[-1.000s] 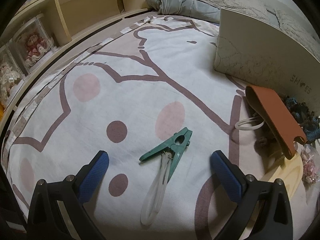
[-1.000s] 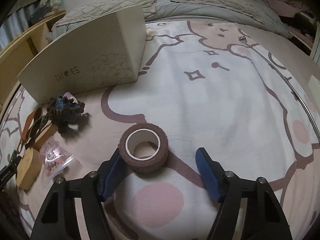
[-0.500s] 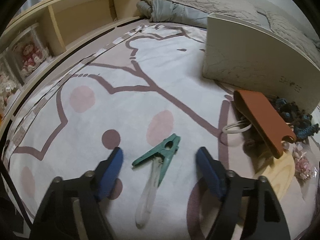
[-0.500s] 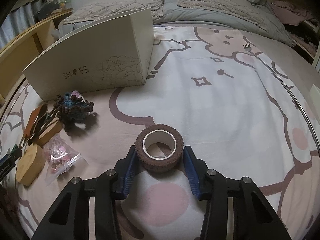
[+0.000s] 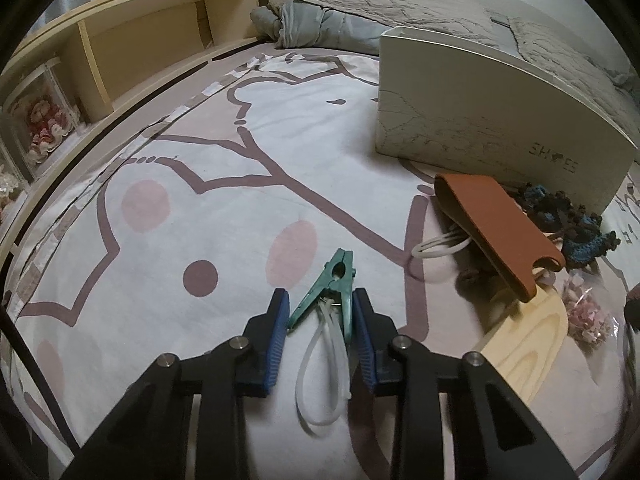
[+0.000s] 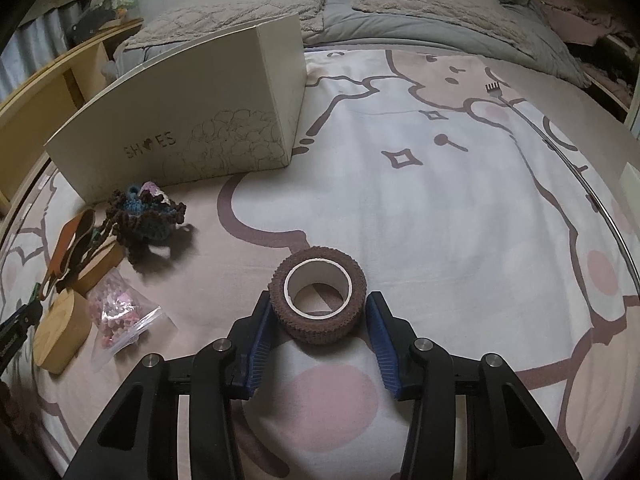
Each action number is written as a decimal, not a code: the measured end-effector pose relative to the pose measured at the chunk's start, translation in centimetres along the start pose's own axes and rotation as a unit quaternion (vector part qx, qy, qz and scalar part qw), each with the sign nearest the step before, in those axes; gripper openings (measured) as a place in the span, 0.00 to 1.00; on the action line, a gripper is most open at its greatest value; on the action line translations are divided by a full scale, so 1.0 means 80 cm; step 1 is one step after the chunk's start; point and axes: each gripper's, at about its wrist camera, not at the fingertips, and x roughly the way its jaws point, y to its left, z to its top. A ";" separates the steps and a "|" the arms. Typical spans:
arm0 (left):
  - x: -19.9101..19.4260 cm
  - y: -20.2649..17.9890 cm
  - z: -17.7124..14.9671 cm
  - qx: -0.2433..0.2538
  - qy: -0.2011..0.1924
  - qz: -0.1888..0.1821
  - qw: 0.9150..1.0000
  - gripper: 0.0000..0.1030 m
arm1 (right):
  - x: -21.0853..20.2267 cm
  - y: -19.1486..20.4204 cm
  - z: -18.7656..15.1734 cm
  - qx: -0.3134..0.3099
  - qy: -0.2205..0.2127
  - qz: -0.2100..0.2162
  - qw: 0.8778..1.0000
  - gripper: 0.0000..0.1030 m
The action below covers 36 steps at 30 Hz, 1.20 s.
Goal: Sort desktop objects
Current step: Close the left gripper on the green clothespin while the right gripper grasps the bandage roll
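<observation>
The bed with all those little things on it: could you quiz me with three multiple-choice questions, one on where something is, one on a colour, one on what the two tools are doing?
1. Where does the crocheted toy lie?
A. inside the box
B. on the sheet just in front of the box
C. on the pillows

2. What colour is the clothes peg?
A. green
B. red
C. yellow

3. What is the right gripper doing?
A. hanging open above a bare sheet
B. holding a plastic bag
C. closed on the roll of brown tape

Answers:
1. B: it sits on the sheet at the foot of the white box marked "SHOES".
2. A: the peg is teal green; the left gripper has just closed its fingers on its two legs.
3. C: its blue fingers press both sides of the roll of brown tape.
</observation>
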 end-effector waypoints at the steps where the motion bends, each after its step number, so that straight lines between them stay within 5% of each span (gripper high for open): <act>1: -0.001 0.001 0.000 -0.001 0.000 -0.002 1.000 0.31 | 0.000 0.000 0.000 0.000 -0.001 0.000 1.000 0.45; 15: -0.003 0.001 0.001 -0.005 -0.005 0.003 1.000 0.31 | -0.003 0.001 0.001 -0.002 -0.003 -0.008 1.000 0.42; 19: -0.004 0.001 0.006 -0.004 -0.013 0.004 1.000 0.49 | -0.003 0.002 0.000 -0.003 -0.002 -0.008 1.000 0.42; 31: 0.009 -0.003 0.017 0.007 -0.007 0.001 1.000 0.49 | -0.002 0.001 0.000 -0.004 -0.002 -0.008 1.000 0.42; 36: 0.009 -0.004 0.014 0.010 0.001 -0.006 1.000 0.29 | -0.002 0.000 -0.001 -0.002 -0.002 -0.006 1.000 0.42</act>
